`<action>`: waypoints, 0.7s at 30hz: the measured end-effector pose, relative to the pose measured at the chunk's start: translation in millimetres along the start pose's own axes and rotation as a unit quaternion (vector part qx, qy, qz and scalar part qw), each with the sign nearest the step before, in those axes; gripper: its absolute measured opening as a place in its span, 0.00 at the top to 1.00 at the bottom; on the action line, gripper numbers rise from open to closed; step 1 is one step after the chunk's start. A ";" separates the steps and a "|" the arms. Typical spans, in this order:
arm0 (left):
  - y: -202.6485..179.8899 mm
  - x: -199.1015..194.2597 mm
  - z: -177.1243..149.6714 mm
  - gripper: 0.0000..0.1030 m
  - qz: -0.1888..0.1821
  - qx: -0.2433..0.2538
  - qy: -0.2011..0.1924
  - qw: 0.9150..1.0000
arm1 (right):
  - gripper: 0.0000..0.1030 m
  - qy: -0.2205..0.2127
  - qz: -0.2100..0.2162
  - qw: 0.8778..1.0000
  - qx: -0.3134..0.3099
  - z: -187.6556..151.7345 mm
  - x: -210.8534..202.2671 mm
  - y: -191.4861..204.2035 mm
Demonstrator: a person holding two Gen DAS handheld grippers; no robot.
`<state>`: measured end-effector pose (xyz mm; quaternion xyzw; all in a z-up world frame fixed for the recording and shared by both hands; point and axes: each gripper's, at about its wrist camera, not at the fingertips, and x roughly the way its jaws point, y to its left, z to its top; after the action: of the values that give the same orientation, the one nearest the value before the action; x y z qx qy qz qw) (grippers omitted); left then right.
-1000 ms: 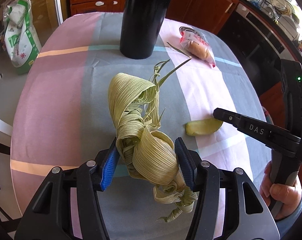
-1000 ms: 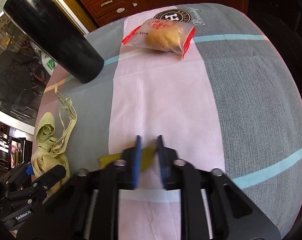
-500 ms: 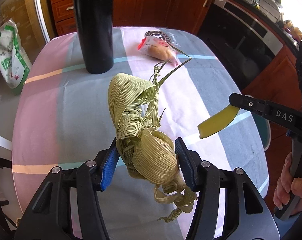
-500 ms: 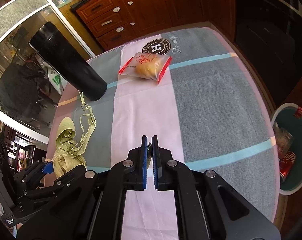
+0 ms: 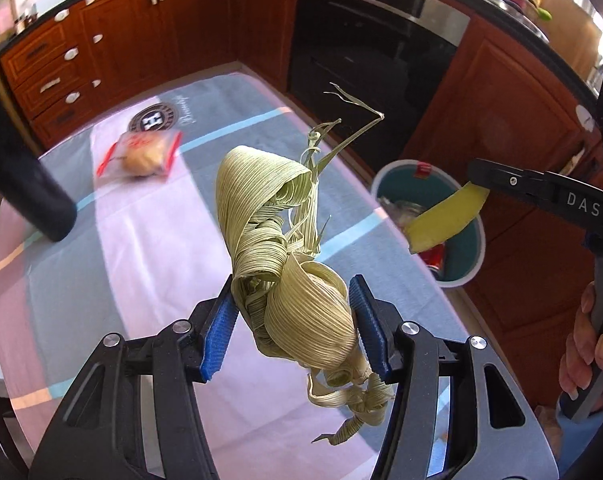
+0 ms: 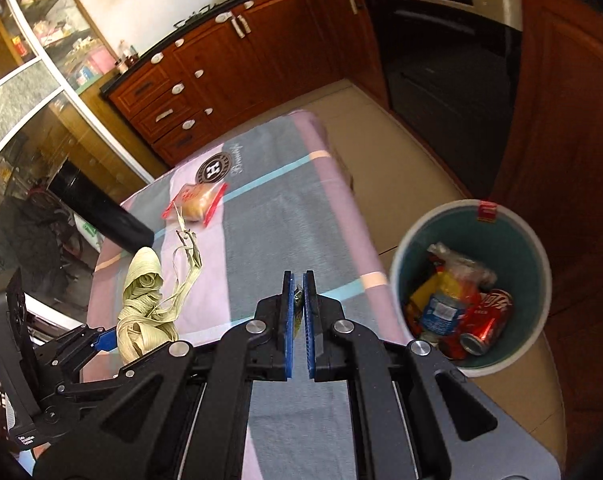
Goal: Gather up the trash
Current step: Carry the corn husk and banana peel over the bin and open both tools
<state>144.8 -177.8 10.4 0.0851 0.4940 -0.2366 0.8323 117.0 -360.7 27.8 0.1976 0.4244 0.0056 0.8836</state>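
Both loads have come up off the table since a second ago. My left gripper (image 5: 293, 320) pinches the husk bundle (image 5: 285, 248) at frame centre. My right gripper (image 6: 299, 308) is pressed tight on the yellow peel (image 5: 445, 216), which now hangs in front of the bin (image 6: 401, 256), at right of both views. I judge dropping comes next; a snack packet (image 6: 195, 200) remains, upper left.

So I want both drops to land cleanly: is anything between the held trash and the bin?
Nothing visible. The yellow peel strip in the right claw hangs over the teal round bin; the dried husk bundle in the left claw has open air toward it.
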 end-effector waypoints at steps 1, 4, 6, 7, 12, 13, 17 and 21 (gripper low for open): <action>-12.8 4.2 5.6 0.45 -0.004 0.010 0.001 1.000 | 0.95 -0.006 -0.006 1.000 0.009 1.4 -6.2 -13.2; -48.7 17.5 20.6 0.45 -0.016 0.035 0.005 0.999 | 0.95 -0.018 -0.024 0.999 0.033 4.8 -22.5 -52.1; -70.3 27.1 28.8 0.45 -0.023 0.050 0.008 0.998 | 0.95 -0.024 -0.035 0.998 0.046 6.1 -30.4 -75.3; -80.6 31.9 32.2 0.45 -0.026 0.058 0.009 0.998 | 0.95 -0.025 -0.039 0.998 0.051 6.8 -33.0 -84.6; -124.6 63.4 49.6 0.45 -0.045 0.084 0.026 0.995 | 0.95 -0.032 -0.058 0.995 0.075 9.4 -44.3 -128.9; -133.4 70.0 52.2 0.45 -0.048 0.088 0.030 0.995 | 0.95 -0.032 -0.062 0.994 0.080 9.8 -45.5 -137.3; -159.7 98.3 58.6 0.43 -0.064 0.105 0.046 0.991 | 0.95 -0.030 -0.076 0.992 0.095 8.6 -44.8 -159.9; -177.1 124.2 60.5 0.37 -0.068 0.117 0.062 0.989 | 0.95 -0.023 -0.087 0.990 0.111 7.6 -40.8 -178.5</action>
<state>157.1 -393.8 -50.4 0.1625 0.5186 -0.3430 0.7662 68.4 -535.1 -0.6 0.2567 0.4173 -0.1231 0.8630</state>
